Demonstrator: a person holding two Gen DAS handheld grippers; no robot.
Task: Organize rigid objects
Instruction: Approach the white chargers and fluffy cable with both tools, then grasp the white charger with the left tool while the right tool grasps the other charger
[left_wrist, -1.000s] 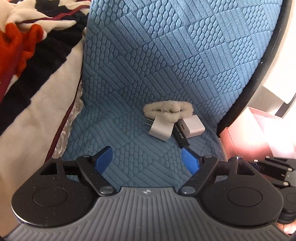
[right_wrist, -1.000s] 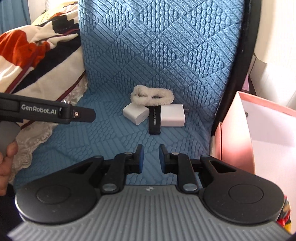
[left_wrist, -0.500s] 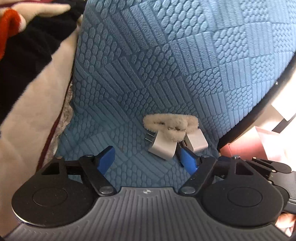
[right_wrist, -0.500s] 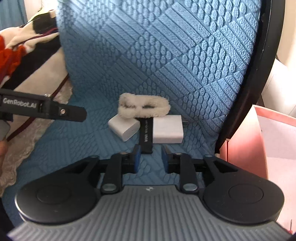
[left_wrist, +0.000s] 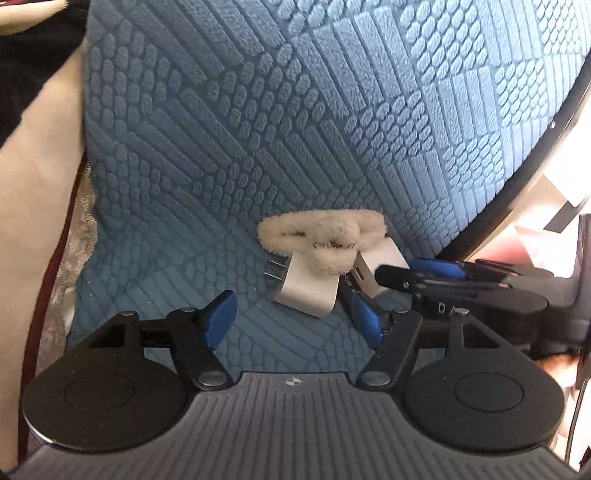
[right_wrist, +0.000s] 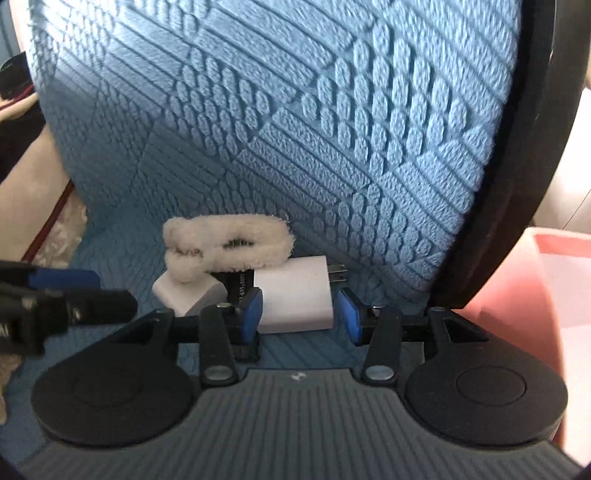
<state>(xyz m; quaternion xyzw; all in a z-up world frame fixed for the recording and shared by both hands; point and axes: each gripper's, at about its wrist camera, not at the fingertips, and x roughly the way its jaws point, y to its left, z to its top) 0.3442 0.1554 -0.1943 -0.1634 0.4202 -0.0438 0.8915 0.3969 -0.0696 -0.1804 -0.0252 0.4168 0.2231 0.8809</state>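
Observation:
On the blue textured cushion (left_wrist: 332, 110) lie two white chargers, with a black USB stick (right_wrist: 240, 286) between them and a fluffy white loop (left_wrist: 325, 236) draped over their far ends. My left gripper (left_wrist: 293, 319) is closing, and the left charger (left_wrist: 306, 291) sits just inside its tips, nearer the right pad, untouched. My right gripper (right_wrist: 301, 314) is opening and straddles the right charger (right_wrist: 295, 295). There is a gap at its right pad. The right gripper (left_wrist: 406, 271) reaches in from the right of the left wrist view. The left gripper (right_wrist: 103, 291) enters the right wrist view from the left.
A black curved rim (right_wrist: 517, 184) borders the cushion on the right. Beyond it stands a pink box (right_wrist: 535, 295). A cream and dark blanket (left_wrist: 37, 184) with a lace edge lies along the cushion's left side.
Both grippers have come forward and down onto the pile. The right jaws went from nearly shut to wide enough to take the right charger between them. The left jaws narrowed a little.

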